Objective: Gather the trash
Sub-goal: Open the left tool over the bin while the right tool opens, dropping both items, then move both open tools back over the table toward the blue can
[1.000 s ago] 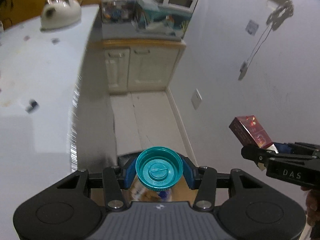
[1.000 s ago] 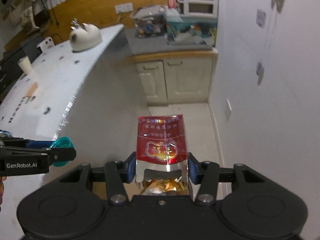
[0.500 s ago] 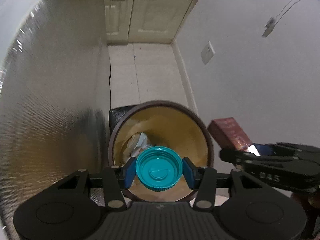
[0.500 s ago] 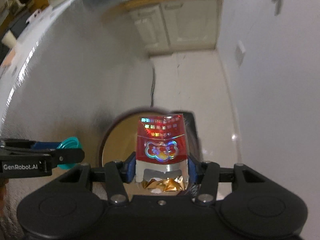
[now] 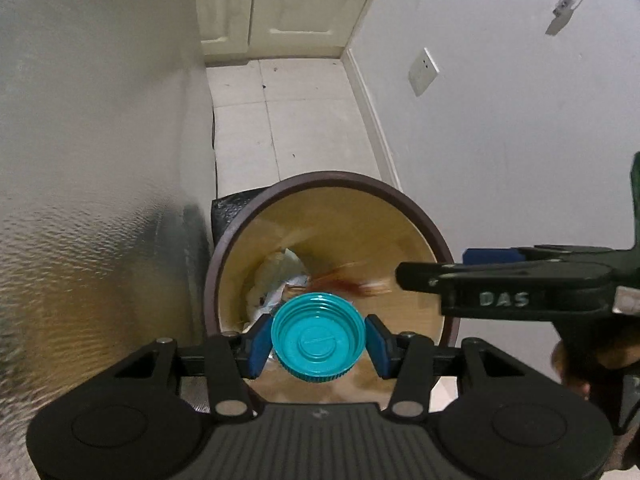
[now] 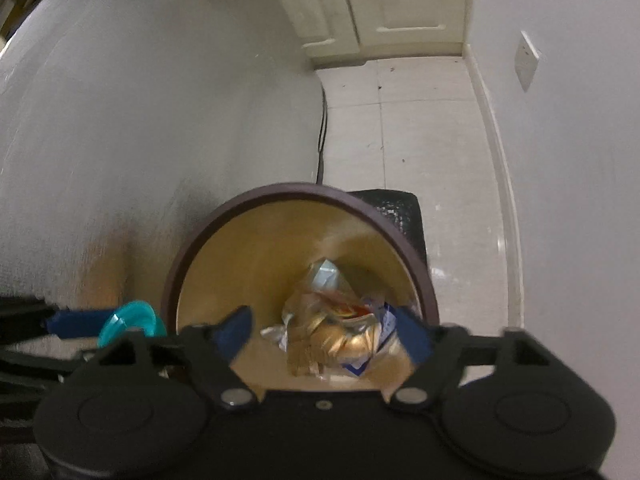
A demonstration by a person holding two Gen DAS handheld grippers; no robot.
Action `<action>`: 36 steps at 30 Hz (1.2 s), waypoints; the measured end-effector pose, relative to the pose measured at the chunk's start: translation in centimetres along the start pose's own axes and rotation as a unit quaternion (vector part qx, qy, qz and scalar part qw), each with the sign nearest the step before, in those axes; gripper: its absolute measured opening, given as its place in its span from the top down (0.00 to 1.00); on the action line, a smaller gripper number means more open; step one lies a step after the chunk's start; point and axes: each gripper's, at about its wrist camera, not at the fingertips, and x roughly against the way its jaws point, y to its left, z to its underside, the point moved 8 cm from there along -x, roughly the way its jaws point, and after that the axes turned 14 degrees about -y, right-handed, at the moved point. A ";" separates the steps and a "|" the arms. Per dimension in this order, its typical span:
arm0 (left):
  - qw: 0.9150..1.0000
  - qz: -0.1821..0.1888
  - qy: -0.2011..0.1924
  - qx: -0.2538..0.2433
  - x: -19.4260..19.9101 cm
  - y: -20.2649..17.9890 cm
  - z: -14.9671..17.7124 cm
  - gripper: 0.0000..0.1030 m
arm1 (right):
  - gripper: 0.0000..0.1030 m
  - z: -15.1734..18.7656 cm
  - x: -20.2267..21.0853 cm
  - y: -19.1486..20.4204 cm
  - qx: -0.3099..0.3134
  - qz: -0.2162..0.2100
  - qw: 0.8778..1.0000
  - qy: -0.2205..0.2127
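Note:
My left gripper [image 5: 319, 340] is shut on a teal bottle cap [image 5: 319, 338] and holds it over the near rim of a round brown bin [image 5: 424, 222] with a tan inside. My right gripper [image 6: 326, 330] is open and empty over the same bin [image 6: 276, 192]. The red cigarette pack shows as a red blur [image 5: 352, 280] falling inside the bin in the left wrist view; in the right wrist view it lies on the crumpled trash [image 6: 340, 332] at the bottom. The cap [image 6: 130, 318] also shows at the left of the right wrist view.
A grey textured panel [image 5: 100, 160] rises at the left of the bin. A black box [image 6: 400, 208] stands behind the bin. A white wall [image 5: 500, 140] with a socket plate [image 5: 423, 72] is at the right. Cream cabinets [image 5: 280, 0] close the tiled floor [image 5: 288, 120] at the far end.
My right gripper has opened and the red cigarette pack has dropped into the bin. Both grippers have moved closer over the bin. The left gripper still holds the cap.

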 end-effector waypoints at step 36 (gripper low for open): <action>0.999 -0.040 0.023 -0.007 0.2 0.7 2.9 0.00 | 0.02 2.4 6.2 -1.8 0.013 0.007 1.000 -0.022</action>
